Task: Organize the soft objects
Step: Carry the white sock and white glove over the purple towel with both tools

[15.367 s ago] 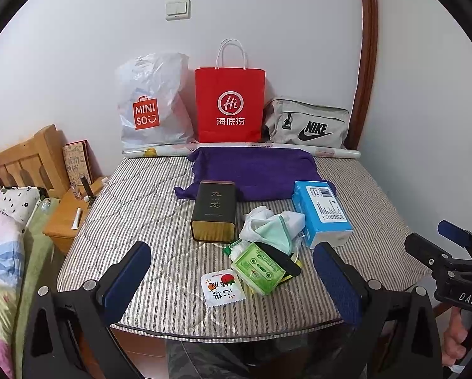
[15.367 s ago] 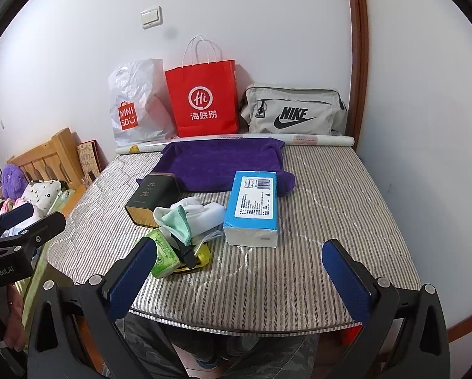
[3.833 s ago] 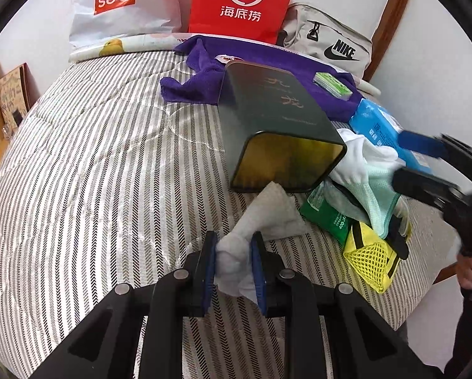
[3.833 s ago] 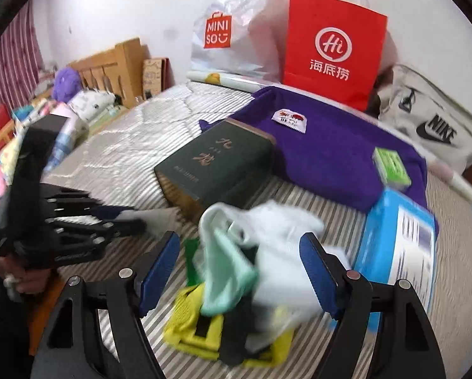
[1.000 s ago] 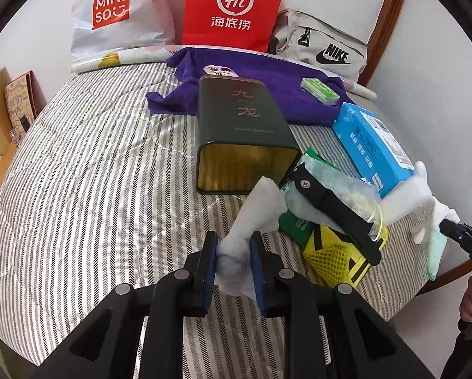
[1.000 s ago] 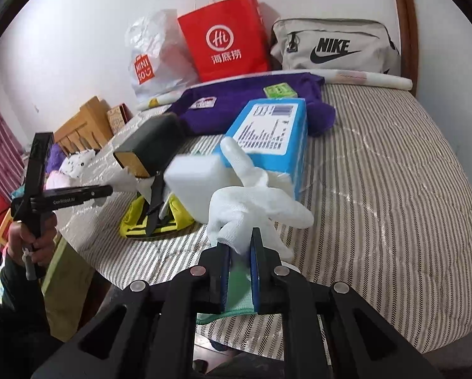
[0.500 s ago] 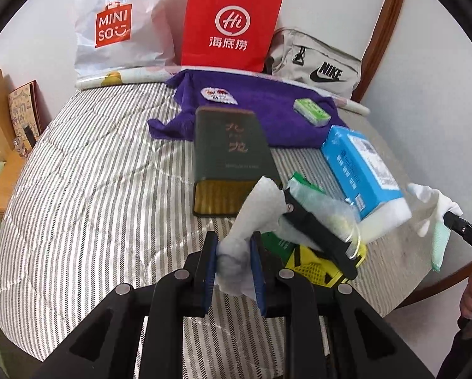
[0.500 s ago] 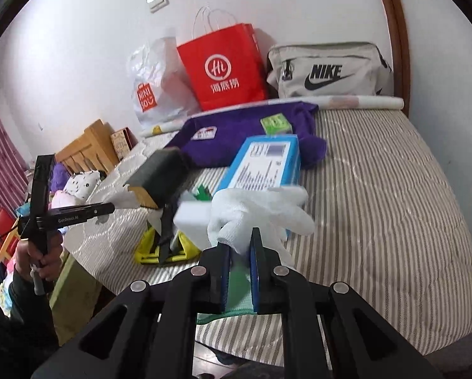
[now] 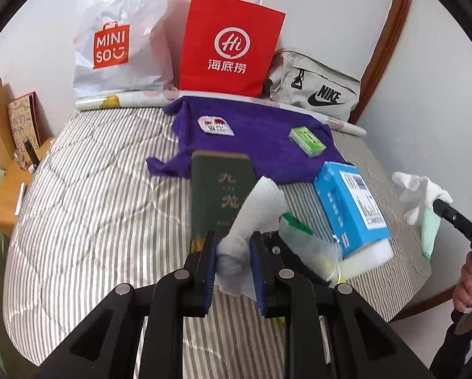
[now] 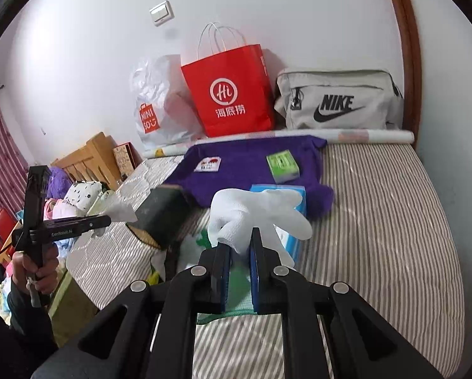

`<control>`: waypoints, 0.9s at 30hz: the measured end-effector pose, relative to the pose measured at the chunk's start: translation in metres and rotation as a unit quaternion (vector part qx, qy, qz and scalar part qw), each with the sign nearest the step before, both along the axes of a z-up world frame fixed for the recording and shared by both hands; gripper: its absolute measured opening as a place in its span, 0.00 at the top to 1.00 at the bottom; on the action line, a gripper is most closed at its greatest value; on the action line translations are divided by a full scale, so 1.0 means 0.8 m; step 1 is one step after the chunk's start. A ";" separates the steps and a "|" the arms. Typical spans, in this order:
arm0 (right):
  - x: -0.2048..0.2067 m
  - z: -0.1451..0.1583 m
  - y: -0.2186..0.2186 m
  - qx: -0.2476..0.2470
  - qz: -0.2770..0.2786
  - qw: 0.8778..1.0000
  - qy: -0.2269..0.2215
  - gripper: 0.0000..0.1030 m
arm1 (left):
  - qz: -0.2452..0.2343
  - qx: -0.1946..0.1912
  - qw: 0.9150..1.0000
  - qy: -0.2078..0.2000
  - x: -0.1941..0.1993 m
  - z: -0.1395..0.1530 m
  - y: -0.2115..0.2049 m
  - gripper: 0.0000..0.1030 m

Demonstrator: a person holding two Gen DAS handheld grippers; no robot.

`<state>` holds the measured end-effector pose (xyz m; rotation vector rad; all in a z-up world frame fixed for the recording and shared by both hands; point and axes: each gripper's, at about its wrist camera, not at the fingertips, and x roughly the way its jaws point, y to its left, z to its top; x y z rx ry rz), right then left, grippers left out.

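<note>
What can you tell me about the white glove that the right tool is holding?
The white glove is thin, soft fabric with a fine textured knit. The right tool is shut on its cuff end, so it is lifted clear of the striped mattress, its fingers splayed and drooping toward the right. A pale green cloth is pinched in the same grip and hangs below. From the left wrist view the glove shows at the far right, raised beside the bed.

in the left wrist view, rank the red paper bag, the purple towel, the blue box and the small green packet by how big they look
1. purple towel and red paper bag: look alike, too close to rank.
2. blue box, though it lies nearer the camera.
3. small green packet, clearly smallest.
</note>
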<state>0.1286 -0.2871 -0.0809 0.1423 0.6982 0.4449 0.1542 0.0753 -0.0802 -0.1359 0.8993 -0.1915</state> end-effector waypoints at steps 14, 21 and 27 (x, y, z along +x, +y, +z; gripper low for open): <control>0.105 0.029 0.036 -0.015 0.023 1.000 -0.009 0.89 | 0.015 0.010 1.000 -0.001 0.073 0.019 -0.006 0.81; 0.173 0.028 0.047 -0.022 0.025 0.999 -0.001 0.89 | 0.024 0.009 1.000 0.004 0.122 0.016 0.002 0.81; 0.228 0.020 0.069 -0.036 0.046 0.998 0.003 0.89 | 0.027 0.007 1.000 0.014 0.165 0.005 0.006 0.81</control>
